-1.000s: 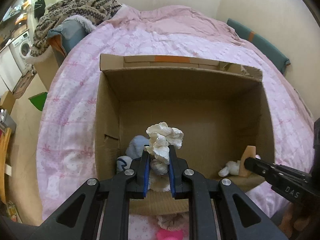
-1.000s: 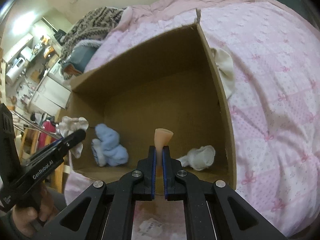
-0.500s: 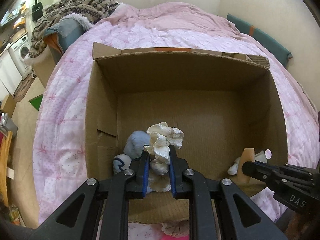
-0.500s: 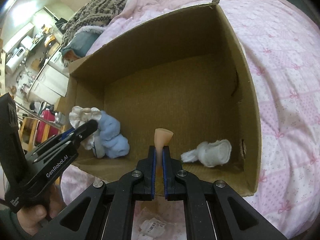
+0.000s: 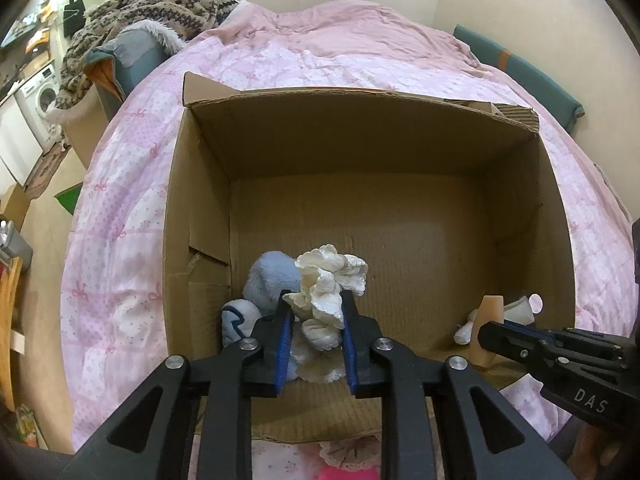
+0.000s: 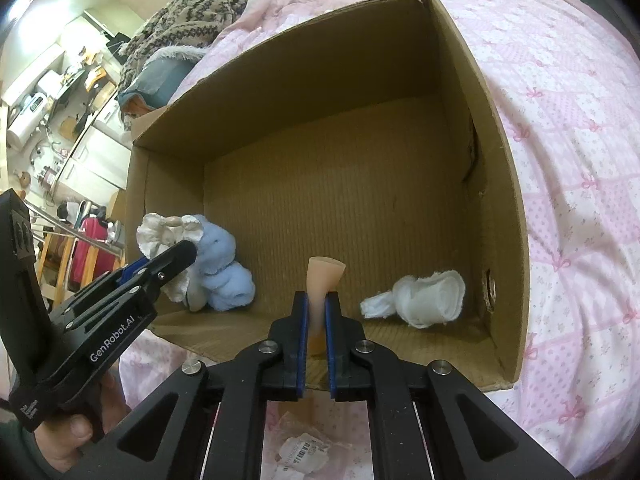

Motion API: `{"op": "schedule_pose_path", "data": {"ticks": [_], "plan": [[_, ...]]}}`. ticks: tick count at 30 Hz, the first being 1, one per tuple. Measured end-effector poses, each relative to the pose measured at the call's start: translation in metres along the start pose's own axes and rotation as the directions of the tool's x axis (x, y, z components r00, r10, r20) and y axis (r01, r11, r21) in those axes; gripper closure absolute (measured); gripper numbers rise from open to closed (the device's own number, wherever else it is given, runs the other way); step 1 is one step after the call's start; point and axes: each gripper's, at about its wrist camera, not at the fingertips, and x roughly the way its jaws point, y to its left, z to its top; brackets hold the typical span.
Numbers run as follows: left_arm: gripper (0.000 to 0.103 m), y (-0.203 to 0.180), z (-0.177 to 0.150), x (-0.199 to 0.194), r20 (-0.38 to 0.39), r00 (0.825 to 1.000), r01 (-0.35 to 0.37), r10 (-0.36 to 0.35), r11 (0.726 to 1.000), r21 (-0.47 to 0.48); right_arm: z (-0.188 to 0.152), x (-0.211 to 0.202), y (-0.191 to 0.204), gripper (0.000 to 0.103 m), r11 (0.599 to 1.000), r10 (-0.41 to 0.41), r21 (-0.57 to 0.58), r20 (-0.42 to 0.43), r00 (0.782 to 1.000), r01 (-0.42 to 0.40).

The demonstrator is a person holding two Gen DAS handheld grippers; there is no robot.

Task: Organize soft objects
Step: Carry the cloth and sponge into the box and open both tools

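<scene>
Left gripper (image 5: pixel 314 312) clamps cream frilly cloth (image 5: pixel 326 286) inside box (image 5: pixel 554 216), near-left corner, against blue plush (image 5: pixel 270 280). Right gripper (image 5: pixel 486 330) pinches beige piece (image 5: pixel 490 312) at box near-right.

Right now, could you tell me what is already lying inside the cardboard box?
In the cardboard box: a light blue plush near the left wall and a white rolled cloth near the right wall. The left gripper's cream cloth hides part of the plush.

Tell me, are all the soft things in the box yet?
Not yet. A blue plush and a white cloth already lie in the cardboard box. The left gripper holds a cream frilly cloth over it, and the right gripper holds a peach piece. A lacy item and something pink wait outside on the bed.
</scene>
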Motion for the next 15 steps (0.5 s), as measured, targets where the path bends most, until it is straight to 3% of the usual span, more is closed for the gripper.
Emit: {"op": "schedule_pose_path", "data": {"ticks": [12, 14, 15], "plan": [[0.074, -0.0023, -0.001, -0.0036, 0.019, 1.0, -0.026, 0.025, 0.999, 0.024, -0.0005, 0.0009, -0.0002, 0.095, 1.0, 0.002, 0.001, -0.001, 1.0, -0.002], [0.07, -0.0031, -0.0015, -0.0031, 0.011, 1.0, -0.02, 0.02, 0.999, 0.03, -0.0004, 0.0008, -0.0002, 0.095, 1.0, 0.002, 0.001, -0.002, 1.0, -0.002], [0.061, -0.004, -0.0018, -0.0035, 0.01, 1.0, -0.017, 0.016, 0.999, 0.033, -0.0005, 0.0008, -0.0003, 0.094, 1.0, 0.003, 0.002, -0.002, 1.0, -0.003]]}}
